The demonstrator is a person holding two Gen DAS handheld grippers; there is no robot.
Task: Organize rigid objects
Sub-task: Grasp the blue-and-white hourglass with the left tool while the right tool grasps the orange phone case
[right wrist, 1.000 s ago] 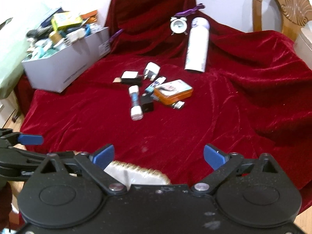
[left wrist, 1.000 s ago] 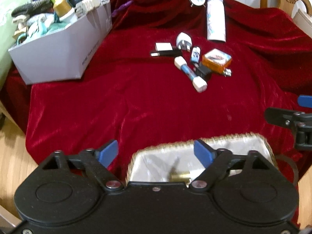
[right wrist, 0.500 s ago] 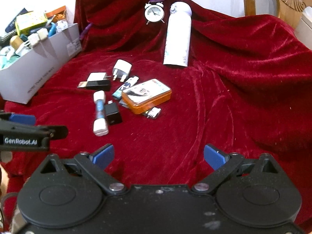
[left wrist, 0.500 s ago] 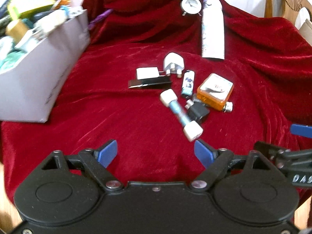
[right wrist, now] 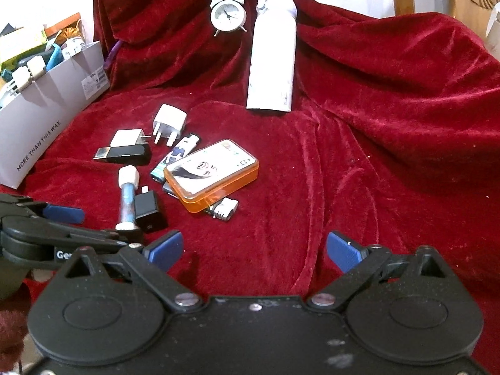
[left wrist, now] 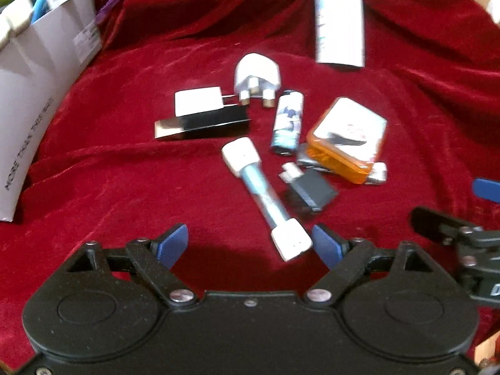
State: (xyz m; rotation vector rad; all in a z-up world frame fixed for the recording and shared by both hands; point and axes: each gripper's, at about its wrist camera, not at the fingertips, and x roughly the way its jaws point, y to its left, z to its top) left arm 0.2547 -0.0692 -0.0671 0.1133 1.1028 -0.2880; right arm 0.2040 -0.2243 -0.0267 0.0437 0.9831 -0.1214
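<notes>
**Over the red cloth, both claws wide and empty**

Below my left gripper (left wrist: 250,243) the white-capped blue tube (left wrist: 265,197) lies slantwise, its near cap between my spread blue pads (left wrist: 173,243), untouched. My right gripper (right wrist: 254,251) hangs wide too, over bare red cloth (right wrist: 359,172). Beyond the tube lie a black adapter (left wrist: 312,192), an orange case (right wrist: 212,173), a lighter (left wrist: 287,122) and two white plugs (left wrist: 256,75). Farther back lean a white bottle (right wrist: 272,53) and an alarm clock (right wrist: 226,14); a full grey box (right wrist: 47,106) sits left.

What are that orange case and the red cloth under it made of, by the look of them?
The orange case looks like translucent hard plastic: light passes through its glossy orange rim, though its printed lid is opaque. The red cloth looks like velvet: a soft pile with shifting sheen along the folds.
</notes>
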